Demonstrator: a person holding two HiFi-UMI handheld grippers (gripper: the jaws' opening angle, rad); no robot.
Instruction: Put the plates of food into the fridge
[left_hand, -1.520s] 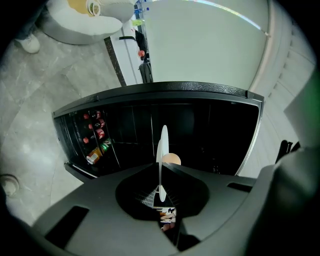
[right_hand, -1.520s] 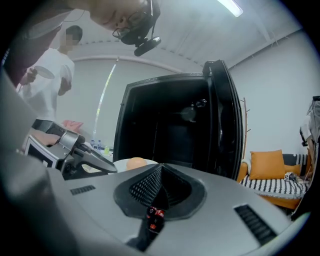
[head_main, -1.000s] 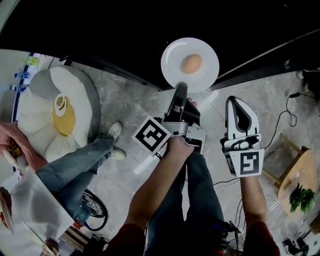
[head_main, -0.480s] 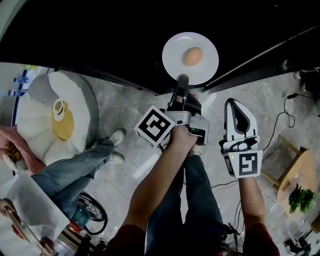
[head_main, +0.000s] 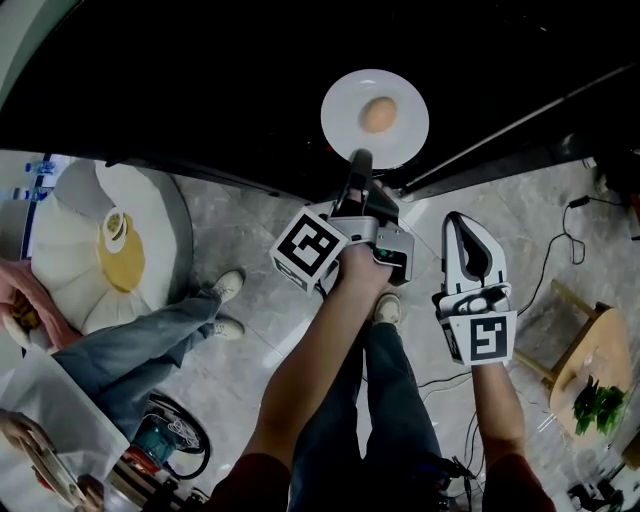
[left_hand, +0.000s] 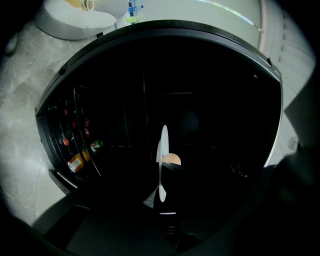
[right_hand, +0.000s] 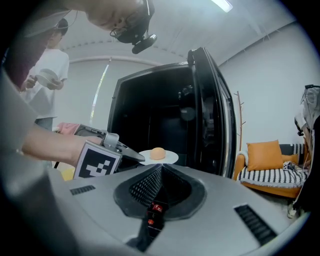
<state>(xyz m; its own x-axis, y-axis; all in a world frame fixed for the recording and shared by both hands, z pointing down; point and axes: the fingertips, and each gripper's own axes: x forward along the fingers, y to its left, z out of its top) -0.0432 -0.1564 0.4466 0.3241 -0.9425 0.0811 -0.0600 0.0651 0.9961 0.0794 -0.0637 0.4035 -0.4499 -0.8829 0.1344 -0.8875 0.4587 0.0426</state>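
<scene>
While your left gripper (head_main: 362, 160) pinches the plate (head_main: 345, 115) by its rim at top centre, before the dark fridge (head_main: 200, 80), hold it level (the bun (head_main: 377, 114) could roll); your right gripper (head_main: 460, 224), pressed together, holds nothing.

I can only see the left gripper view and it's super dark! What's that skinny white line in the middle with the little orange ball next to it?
Observer: That's a white plate seen edge-on. In the head view it is round, with one tan round food in its middle.
Operator: Who's holding it up?
Observer: The left gripper is. Its fingers are shut on the plate's near rim.
Operator: And the other gripper?
Observer: The right gripper is beside it on the right, with its fingers together and nothing in them.
</scene>
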